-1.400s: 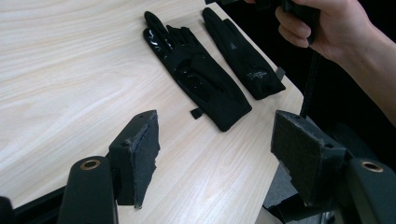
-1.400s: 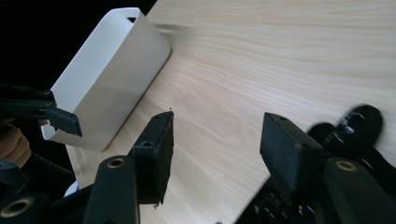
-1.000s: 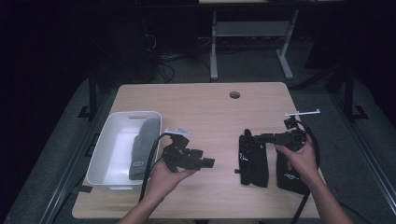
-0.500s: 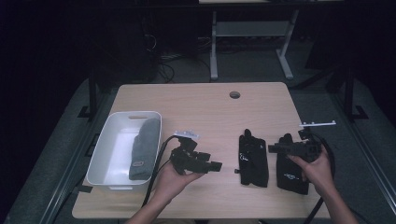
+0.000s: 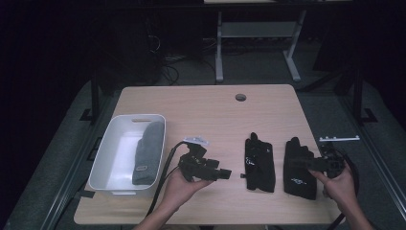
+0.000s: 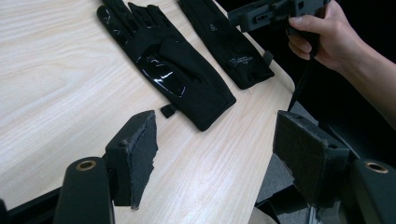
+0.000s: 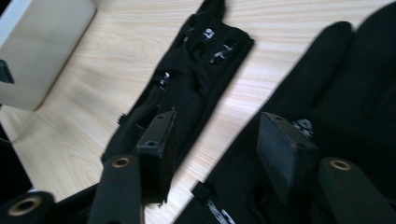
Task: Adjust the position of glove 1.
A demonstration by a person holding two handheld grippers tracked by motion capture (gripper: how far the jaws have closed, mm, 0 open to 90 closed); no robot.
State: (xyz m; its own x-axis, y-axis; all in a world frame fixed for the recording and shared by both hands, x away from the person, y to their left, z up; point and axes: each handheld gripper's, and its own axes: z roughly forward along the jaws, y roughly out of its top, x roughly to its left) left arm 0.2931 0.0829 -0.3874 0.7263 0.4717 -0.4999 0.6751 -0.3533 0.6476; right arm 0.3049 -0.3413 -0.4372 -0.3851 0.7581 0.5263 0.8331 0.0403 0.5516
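My right hand-held gripper (image 5: 299, 162) hovers over the right glove (image 5: 299, 175), jaws just narrowing, nothing between them; left hand-held gripper (image 5: 225, 174) gapes empty beside the left glove (image 5: 259, 164).

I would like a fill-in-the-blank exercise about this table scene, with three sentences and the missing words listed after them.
1. Two black gloves lie flat on the ____.
2. The grey cloth item lies inside the white ____.
3. The right tongs hang over the gloves with nothing between the pads, so they are ____.

Missing words: table; bin; open
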